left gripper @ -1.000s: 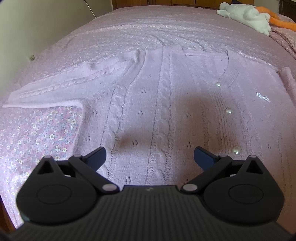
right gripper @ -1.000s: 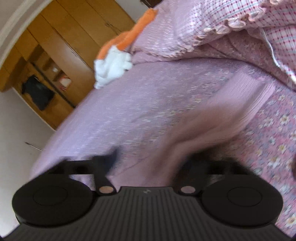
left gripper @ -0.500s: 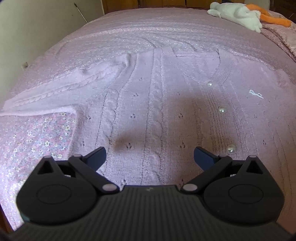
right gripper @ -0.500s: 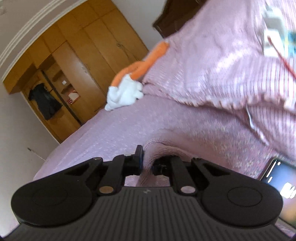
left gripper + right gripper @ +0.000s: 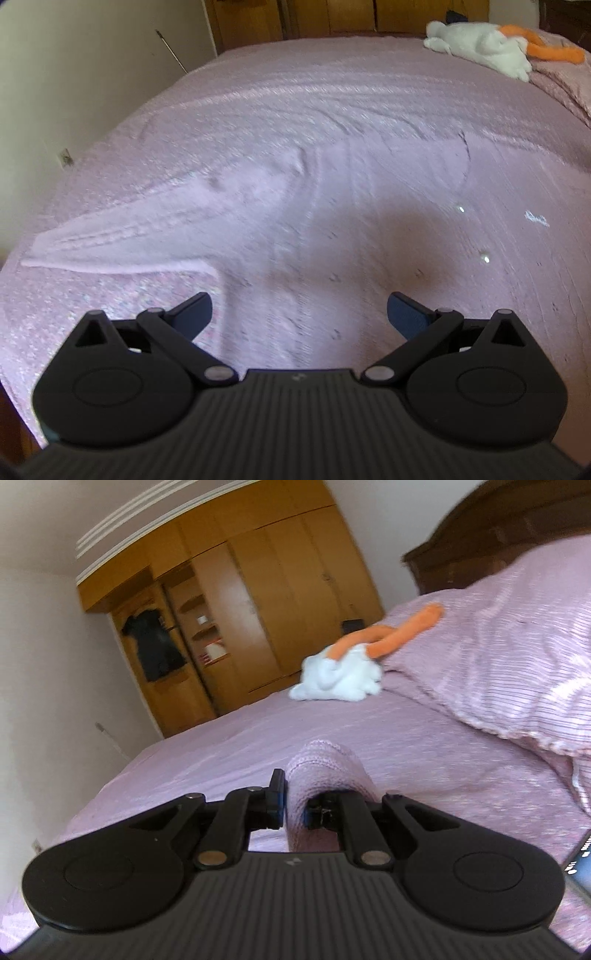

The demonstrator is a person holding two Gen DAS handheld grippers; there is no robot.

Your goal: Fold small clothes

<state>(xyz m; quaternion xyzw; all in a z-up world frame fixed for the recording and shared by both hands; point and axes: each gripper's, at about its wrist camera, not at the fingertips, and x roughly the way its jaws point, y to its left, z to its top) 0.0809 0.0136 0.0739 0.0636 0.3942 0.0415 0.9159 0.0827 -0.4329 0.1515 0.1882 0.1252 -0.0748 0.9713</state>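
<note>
A pale pink knitted cardigan (image 5: 332, 221) with pearl buttons (image 5: 484, 257) lies flat on the bed, its left sleeve (image 5: 147, 240) stretched out to the left. My left gripper (image 5: 299, 310) is open and empty, hovering over the cardigan's lower left part. My right gripper (image 5: 293, 801) is shut on a fold of the cardigan's other sleeve (image 5: 325, 771), which is lifted off the bed and bulges up between the jaws.
The bed has a pink knitted cover (image 5: 332, 92). A white and orange plush toy (image 5: 487, 44) lies at the far right, also in the right wrist view (image 5: 343, 672). A pillow (image 5: 498, 646) is at the right. A wooden wardrobe (image 5: 258, 590) stands behind. A phone screen (image 5: 580, 864) shows at the right edge.
My right gripper closed on the sleeve and lifted it, tilting up toward the wardrobe. My left gripper drew back and to the left, staying open.
</note>
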